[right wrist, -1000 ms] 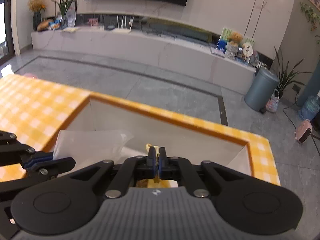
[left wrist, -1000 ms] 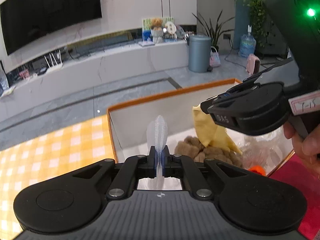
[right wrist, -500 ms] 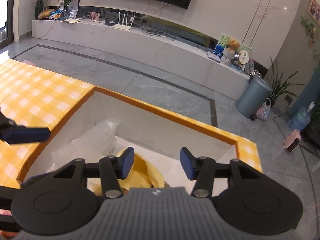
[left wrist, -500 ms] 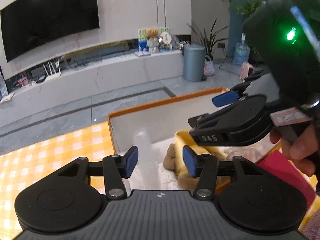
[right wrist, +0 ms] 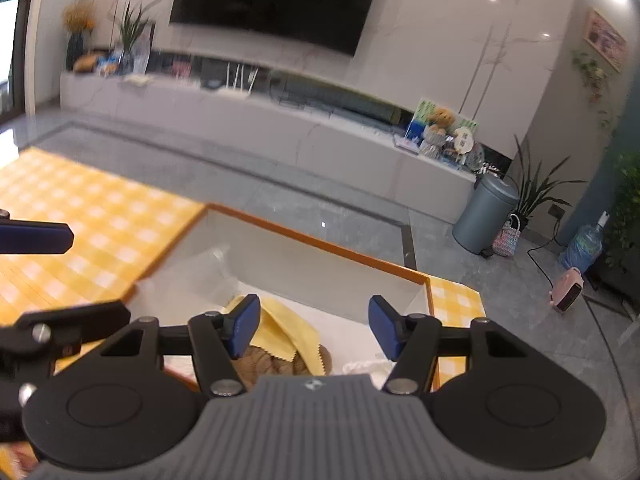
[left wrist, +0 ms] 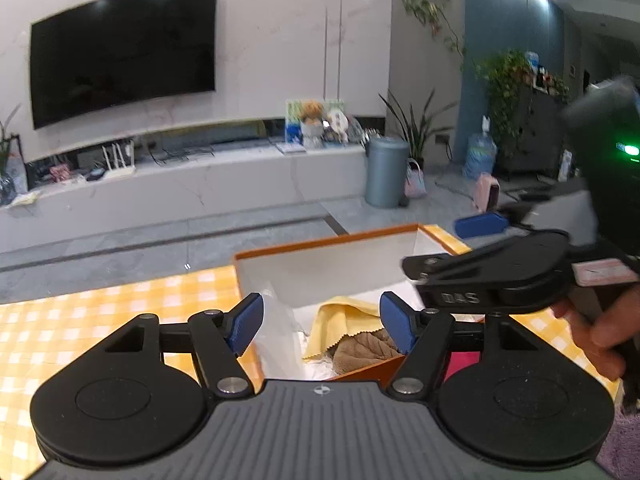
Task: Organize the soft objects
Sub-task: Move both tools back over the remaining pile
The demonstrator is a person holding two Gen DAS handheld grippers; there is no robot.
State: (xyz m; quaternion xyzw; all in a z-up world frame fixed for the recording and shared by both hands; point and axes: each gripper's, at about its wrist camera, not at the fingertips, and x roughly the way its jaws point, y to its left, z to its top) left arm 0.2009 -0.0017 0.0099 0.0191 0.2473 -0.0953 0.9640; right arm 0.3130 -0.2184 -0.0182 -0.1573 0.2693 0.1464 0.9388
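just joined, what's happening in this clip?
A person is sorting soft items into an orange-rimmed box on a yellow checked tablecloth. Both tools are open and hold nothing: the left hand-held gripper and the right hand-held gripper hover over the box's near edge. Inside lie a yellow cloth draped over a brown plush item, and a clear plastic bag against the left wall.

A home living room: wall-mounted television [left wrist: 120, 50], marble media console [left wrist: 180, 192], houseplants [right wrist: 536, 188].
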